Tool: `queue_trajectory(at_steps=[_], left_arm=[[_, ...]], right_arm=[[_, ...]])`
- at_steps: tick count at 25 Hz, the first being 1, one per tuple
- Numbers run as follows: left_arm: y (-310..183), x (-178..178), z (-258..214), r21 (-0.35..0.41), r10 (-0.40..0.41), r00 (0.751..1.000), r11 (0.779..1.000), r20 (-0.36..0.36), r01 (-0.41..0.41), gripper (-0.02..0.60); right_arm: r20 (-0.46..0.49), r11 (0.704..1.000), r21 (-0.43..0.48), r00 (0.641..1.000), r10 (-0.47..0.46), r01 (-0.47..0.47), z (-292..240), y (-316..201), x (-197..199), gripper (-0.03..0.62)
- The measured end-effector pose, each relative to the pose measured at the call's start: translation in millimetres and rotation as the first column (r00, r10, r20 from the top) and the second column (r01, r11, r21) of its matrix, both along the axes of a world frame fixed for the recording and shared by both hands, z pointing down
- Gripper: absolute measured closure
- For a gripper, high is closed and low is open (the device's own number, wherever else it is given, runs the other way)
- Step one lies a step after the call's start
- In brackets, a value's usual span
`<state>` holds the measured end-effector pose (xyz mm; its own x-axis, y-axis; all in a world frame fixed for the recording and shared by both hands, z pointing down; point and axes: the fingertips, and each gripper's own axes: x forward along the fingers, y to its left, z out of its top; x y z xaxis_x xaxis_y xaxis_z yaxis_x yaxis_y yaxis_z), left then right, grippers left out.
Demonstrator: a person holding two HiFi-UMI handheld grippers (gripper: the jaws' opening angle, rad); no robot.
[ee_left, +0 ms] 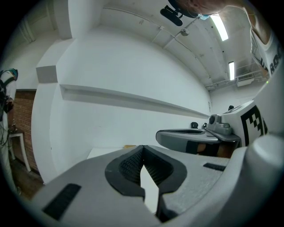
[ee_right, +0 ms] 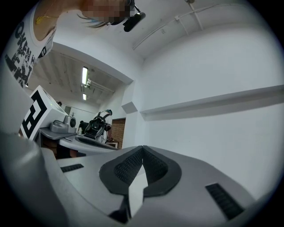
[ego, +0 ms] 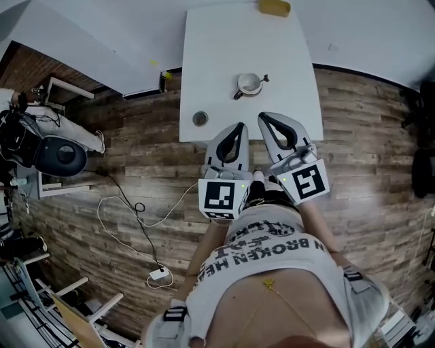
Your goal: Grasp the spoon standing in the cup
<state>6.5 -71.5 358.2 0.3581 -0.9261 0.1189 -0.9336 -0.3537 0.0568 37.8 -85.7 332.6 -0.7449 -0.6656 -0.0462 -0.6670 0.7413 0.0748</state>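
In the head view a white cup (ego: 249, 83) stands near the middle of the white table (ego: 217, 47). The spoon (ego: 264, 79) leans in it, its dark handle sticking out to the right. Both grippers are held side by side over the table's near edge, short of the cup and pointing toward it. My left gripper (ego: 240, 126) (ee_left: 143, 149) is shut with nothing between its jaws. The right gripper (ego: 261, 117) (ee_right: 142, 149) is also shut and empty. Neither gripper view shows the cup or spoon; each shows the other gripper beside it and a white wall ahead.
A small round grey dish (ego: 200, 119) sits near the table's front left corner, and a yellow object (ego: 274, 7) lies at its far edge. Cables and a white adapter (ego: 160, 275) lie on the wooden floor to the left. A dark round seat (ego: 61, 155) stands further left.
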Motion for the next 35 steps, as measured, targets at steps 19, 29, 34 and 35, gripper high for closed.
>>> queue_trajectory(at_steps=[19,29,34,35], left_arm=[[-82.6,-14.8,5.6,0.0,0.18,0.984,0.984,-0.004,-0.18,0.586],[-138.8,-51.7,11.0,0.004,0.286,0.958,0.958,-0.004,-0.286,0.586],[-154.8,-65.8,21.2,0.0,0.336,0.942,0.942,-0.001,-0.336,0.586],[-158.0,-66.7,22.9,-0.003,0.345,0.938,0.938,-0.001,-0.345,0.586]], right_arm=[[-0.049,0.987,-0.005,0.986,0.157,-0.158,10.5,-69.7,-17.6,0.586],[-0.08,0.972,0.001,0.969,0.235,-0.236,15.7,-122.0,-61.0,0.586],[-0.091,0.957,-0.008,0.954,0.287,-0.289,26.2,-138.5,-73.4,0.586],[-0.093,0.954,-0.008,0.951,0.296,-0.298,27.9,-141.9,-74.1,0.586]])
